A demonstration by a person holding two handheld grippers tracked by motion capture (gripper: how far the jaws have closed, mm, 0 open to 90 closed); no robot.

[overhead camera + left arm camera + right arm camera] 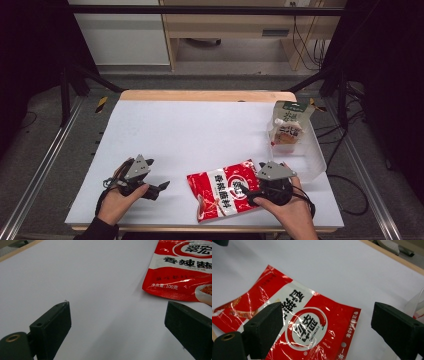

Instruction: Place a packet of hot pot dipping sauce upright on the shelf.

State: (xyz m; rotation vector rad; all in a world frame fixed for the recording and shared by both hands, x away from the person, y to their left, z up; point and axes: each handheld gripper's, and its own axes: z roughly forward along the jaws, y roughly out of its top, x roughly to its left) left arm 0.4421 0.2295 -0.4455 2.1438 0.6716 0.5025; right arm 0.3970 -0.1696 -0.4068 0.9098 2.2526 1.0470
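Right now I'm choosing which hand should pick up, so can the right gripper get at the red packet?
Probably yes: the right gripper hangs open over the red packet, and nothing lies between its jaws and the packet.

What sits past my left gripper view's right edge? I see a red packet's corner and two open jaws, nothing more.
Observer: In the high view the right gripper hovers over the red packet's right end, jaws spread.
Operator: Is it gripping the packet?
Observer: No; the right gripper view shows one jaw above the packet, the other over bare table.
Operator: Anything else on the table?
Observer: A clear bin at the right edge holds a green-topped pouch.
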